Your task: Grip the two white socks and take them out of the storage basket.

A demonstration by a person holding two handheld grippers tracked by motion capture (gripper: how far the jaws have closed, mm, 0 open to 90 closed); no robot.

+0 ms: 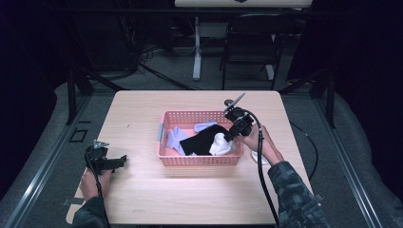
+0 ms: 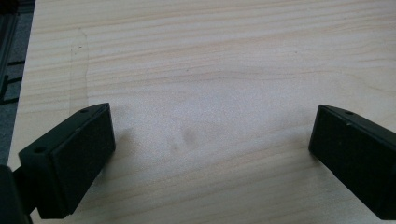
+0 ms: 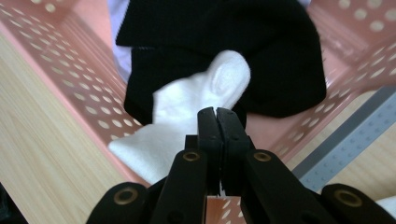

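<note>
From the high view we see a pale wooden table (image 1: 142,194) at the centre of the frame, with a pink perforated plastic basket (image 1: 199,160) sitting near its middle. Inside the basket lie a black sock (image 1: 202,141), a white sock (image 1: 219,145) at its right end and lavender socks (image 1: 177,138) toward the left. At the right of the frame, the person's right hand (image 1: 260,142) holds the right gripper (image 1: 231,134) angled down over the basket's right end, its tip at the white sock and its black cable looping toward the bottom edge. At the lower left, the left hand (image 1: 92,183) rests the left gripper (image 1: 119,160) on bare table, well apart from the basket. A folding chair (image 1: 252,40) stands on the floor beyond the table, in the upper part of the frame.

In the left gripper view we look down on bare wood grain (image 2: 210,70); the left gripper (image 2: 210,149) is released, its two black jaws spread wide at the lower corners with nothing between them.

In the right gripper view the right gripper (image 3: 217,114) is clenched, its jaws pressed together at the lower centre, just over the white sock (image 3: 187,102). We cannot tell whether any fabric is pinched. The white sock lies across the black sock (image 3: 224,37) and drapes over the basket's pink wall (image 3: 74,74) at the left.
</note>
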